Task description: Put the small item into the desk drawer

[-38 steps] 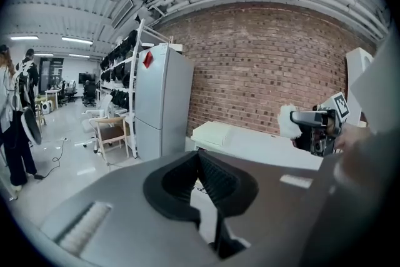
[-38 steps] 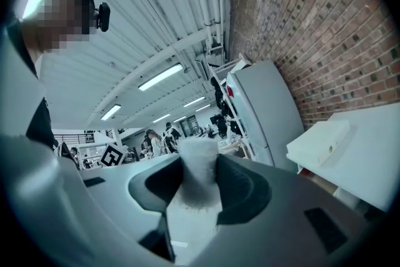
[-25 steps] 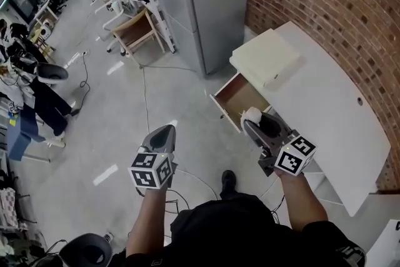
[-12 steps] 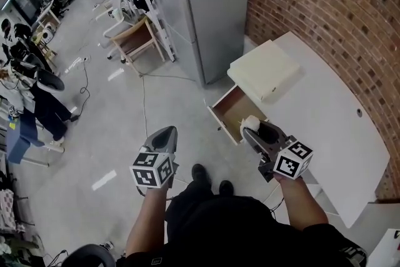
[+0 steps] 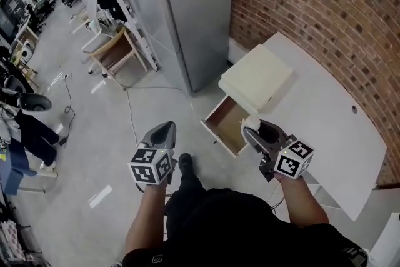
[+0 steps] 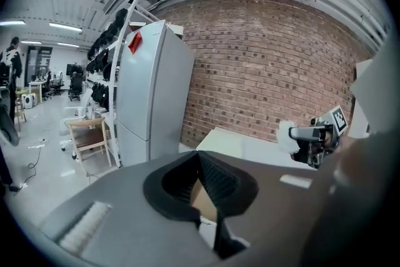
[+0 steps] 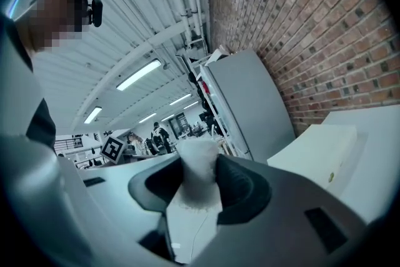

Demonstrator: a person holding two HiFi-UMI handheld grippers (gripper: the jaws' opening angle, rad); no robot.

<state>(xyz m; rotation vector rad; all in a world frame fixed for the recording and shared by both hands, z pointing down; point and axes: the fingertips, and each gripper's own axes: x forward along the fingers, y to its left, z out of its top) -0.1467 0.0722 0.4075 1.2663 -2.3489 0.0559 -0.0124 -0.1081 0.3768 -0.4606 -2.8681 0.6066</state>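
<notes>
In the head view the desk drawer [image 5: 226, 125] stands pulled out, its brown inside bare, under the white desk [image 5: 331, 115]. My right gripper [image 5: 253, 130] hovers over the drawer's near right corner, shut on a small fluffy white item [image 5: 252, 121]. In the right gripper view the item [image 7: 199, 166] fills the gap between the black pads of my right gripper [image 7: 200, 162]. My left gripper [image 5: 165, 129] hangs over the floor left of the drawer, its tips together and nothing between them. In the left gripper view my left gripper [image 6: 199, 156] points toward the desk, with the item [image 6: 286, 134] at the right.
A cream box-like unit [image 5: 256, 75] sits on the desk's far end above the drawer. A tall grey cabinet [image 5: 194, 3] stands beside a brick wall [image 5: 312, 3]. A wooden chair [image 5: 115, 53] and a floor cable [image 5: 131, 115] lie to the left.
The person has stepped toward the desk. Both grippers have come forward with them, and the right one, still gripping the white item, now sits over the drawer's near corner.
</notes>
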